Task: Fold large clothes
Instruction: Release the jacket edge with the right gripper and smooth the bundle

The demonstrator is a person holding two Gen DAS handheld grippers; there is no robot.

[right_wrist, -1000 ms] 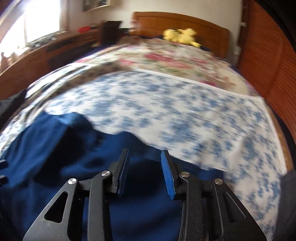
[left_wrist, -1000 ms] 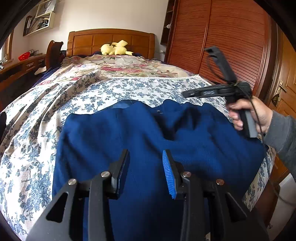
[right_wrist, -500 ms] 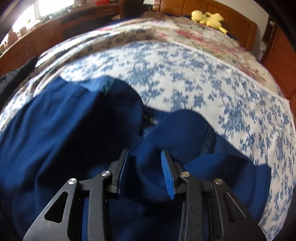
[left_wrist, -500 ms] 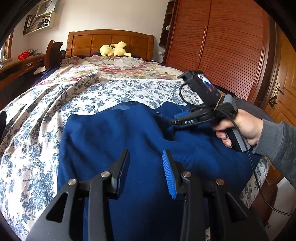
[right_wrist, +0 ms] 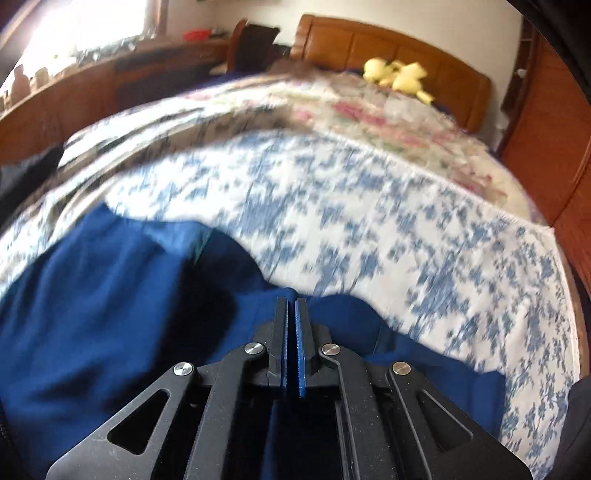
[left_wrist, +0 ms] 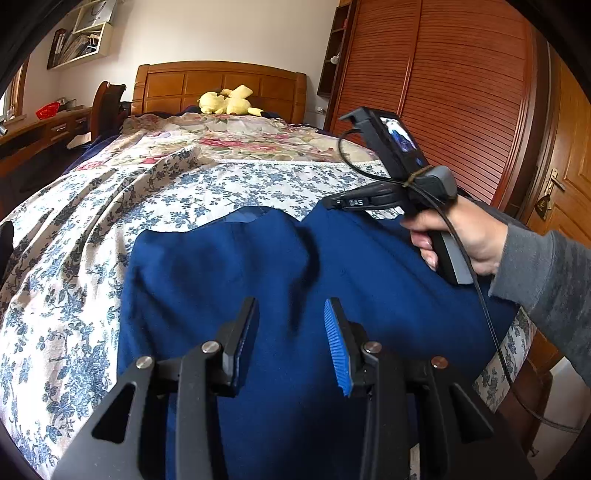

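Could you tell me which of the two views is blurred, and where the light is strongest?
Right wrist view: motion-blurred across the bedspread, with window glare blown out at upper left. Left wrist view: sharp, evenly lit, fisheye-bent wardrobe.

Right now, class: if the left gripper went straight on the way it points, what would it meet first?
Most likely the blue garment spread on the bed. The left gripper hangs open above it, angled downward, with nothing between its jaws. How far off the cloth lies is unclear.
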